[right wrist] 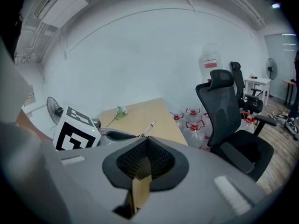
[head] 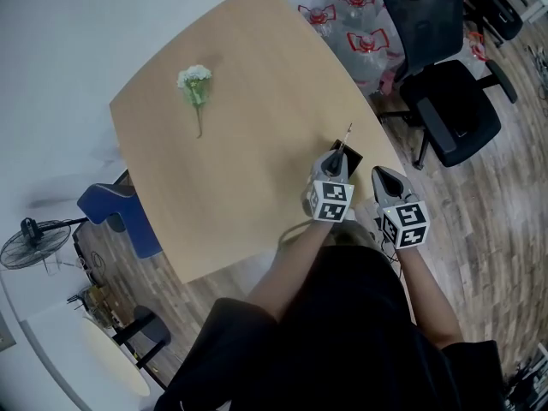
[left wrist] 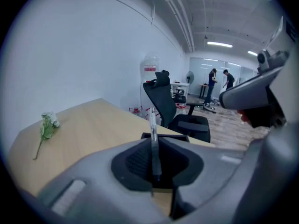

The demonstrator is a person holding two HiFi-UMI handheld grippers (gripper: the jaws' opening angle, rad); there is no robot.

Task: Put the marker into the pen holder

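A broad, light wooden table (head: 240, 144) with rounded corners fills most of the room, seen from above. Beyond its right edge stands a black mesh-backed office chair (head: 449, 101) on a wood-look floor. Near it, against the wall, is a cluster of clear plastic water bottles with red handles (head: 364, 41).

A person in dark clothing (head: 342, 332) stands at the near right side of the table with a grey two-jaw gripper in each hand. The two grippers are just beside each other.

The left gripper (head: 336, 157) reaches over the table's right edge, and its jaws are closed narrowly on the marker. The right gripper (right wrist: 145, 143) hangs beside it past the edge, its jaws pressed together with nothing between them.

A small black square pen holder (head: 353, 157) sits on the table close to that edge, directly beyond the left jaws.

Well apart, toward the far left of the tabletop, lies a sprig of white flowers on a green stem (head: 195, 84).

The slim marker with a dark barrel and pale upper end (left wrist: 152, 122) stands almost upright between the left pads. Its top points away over the holder. I cannot tell whether its lower end is inside the holder.
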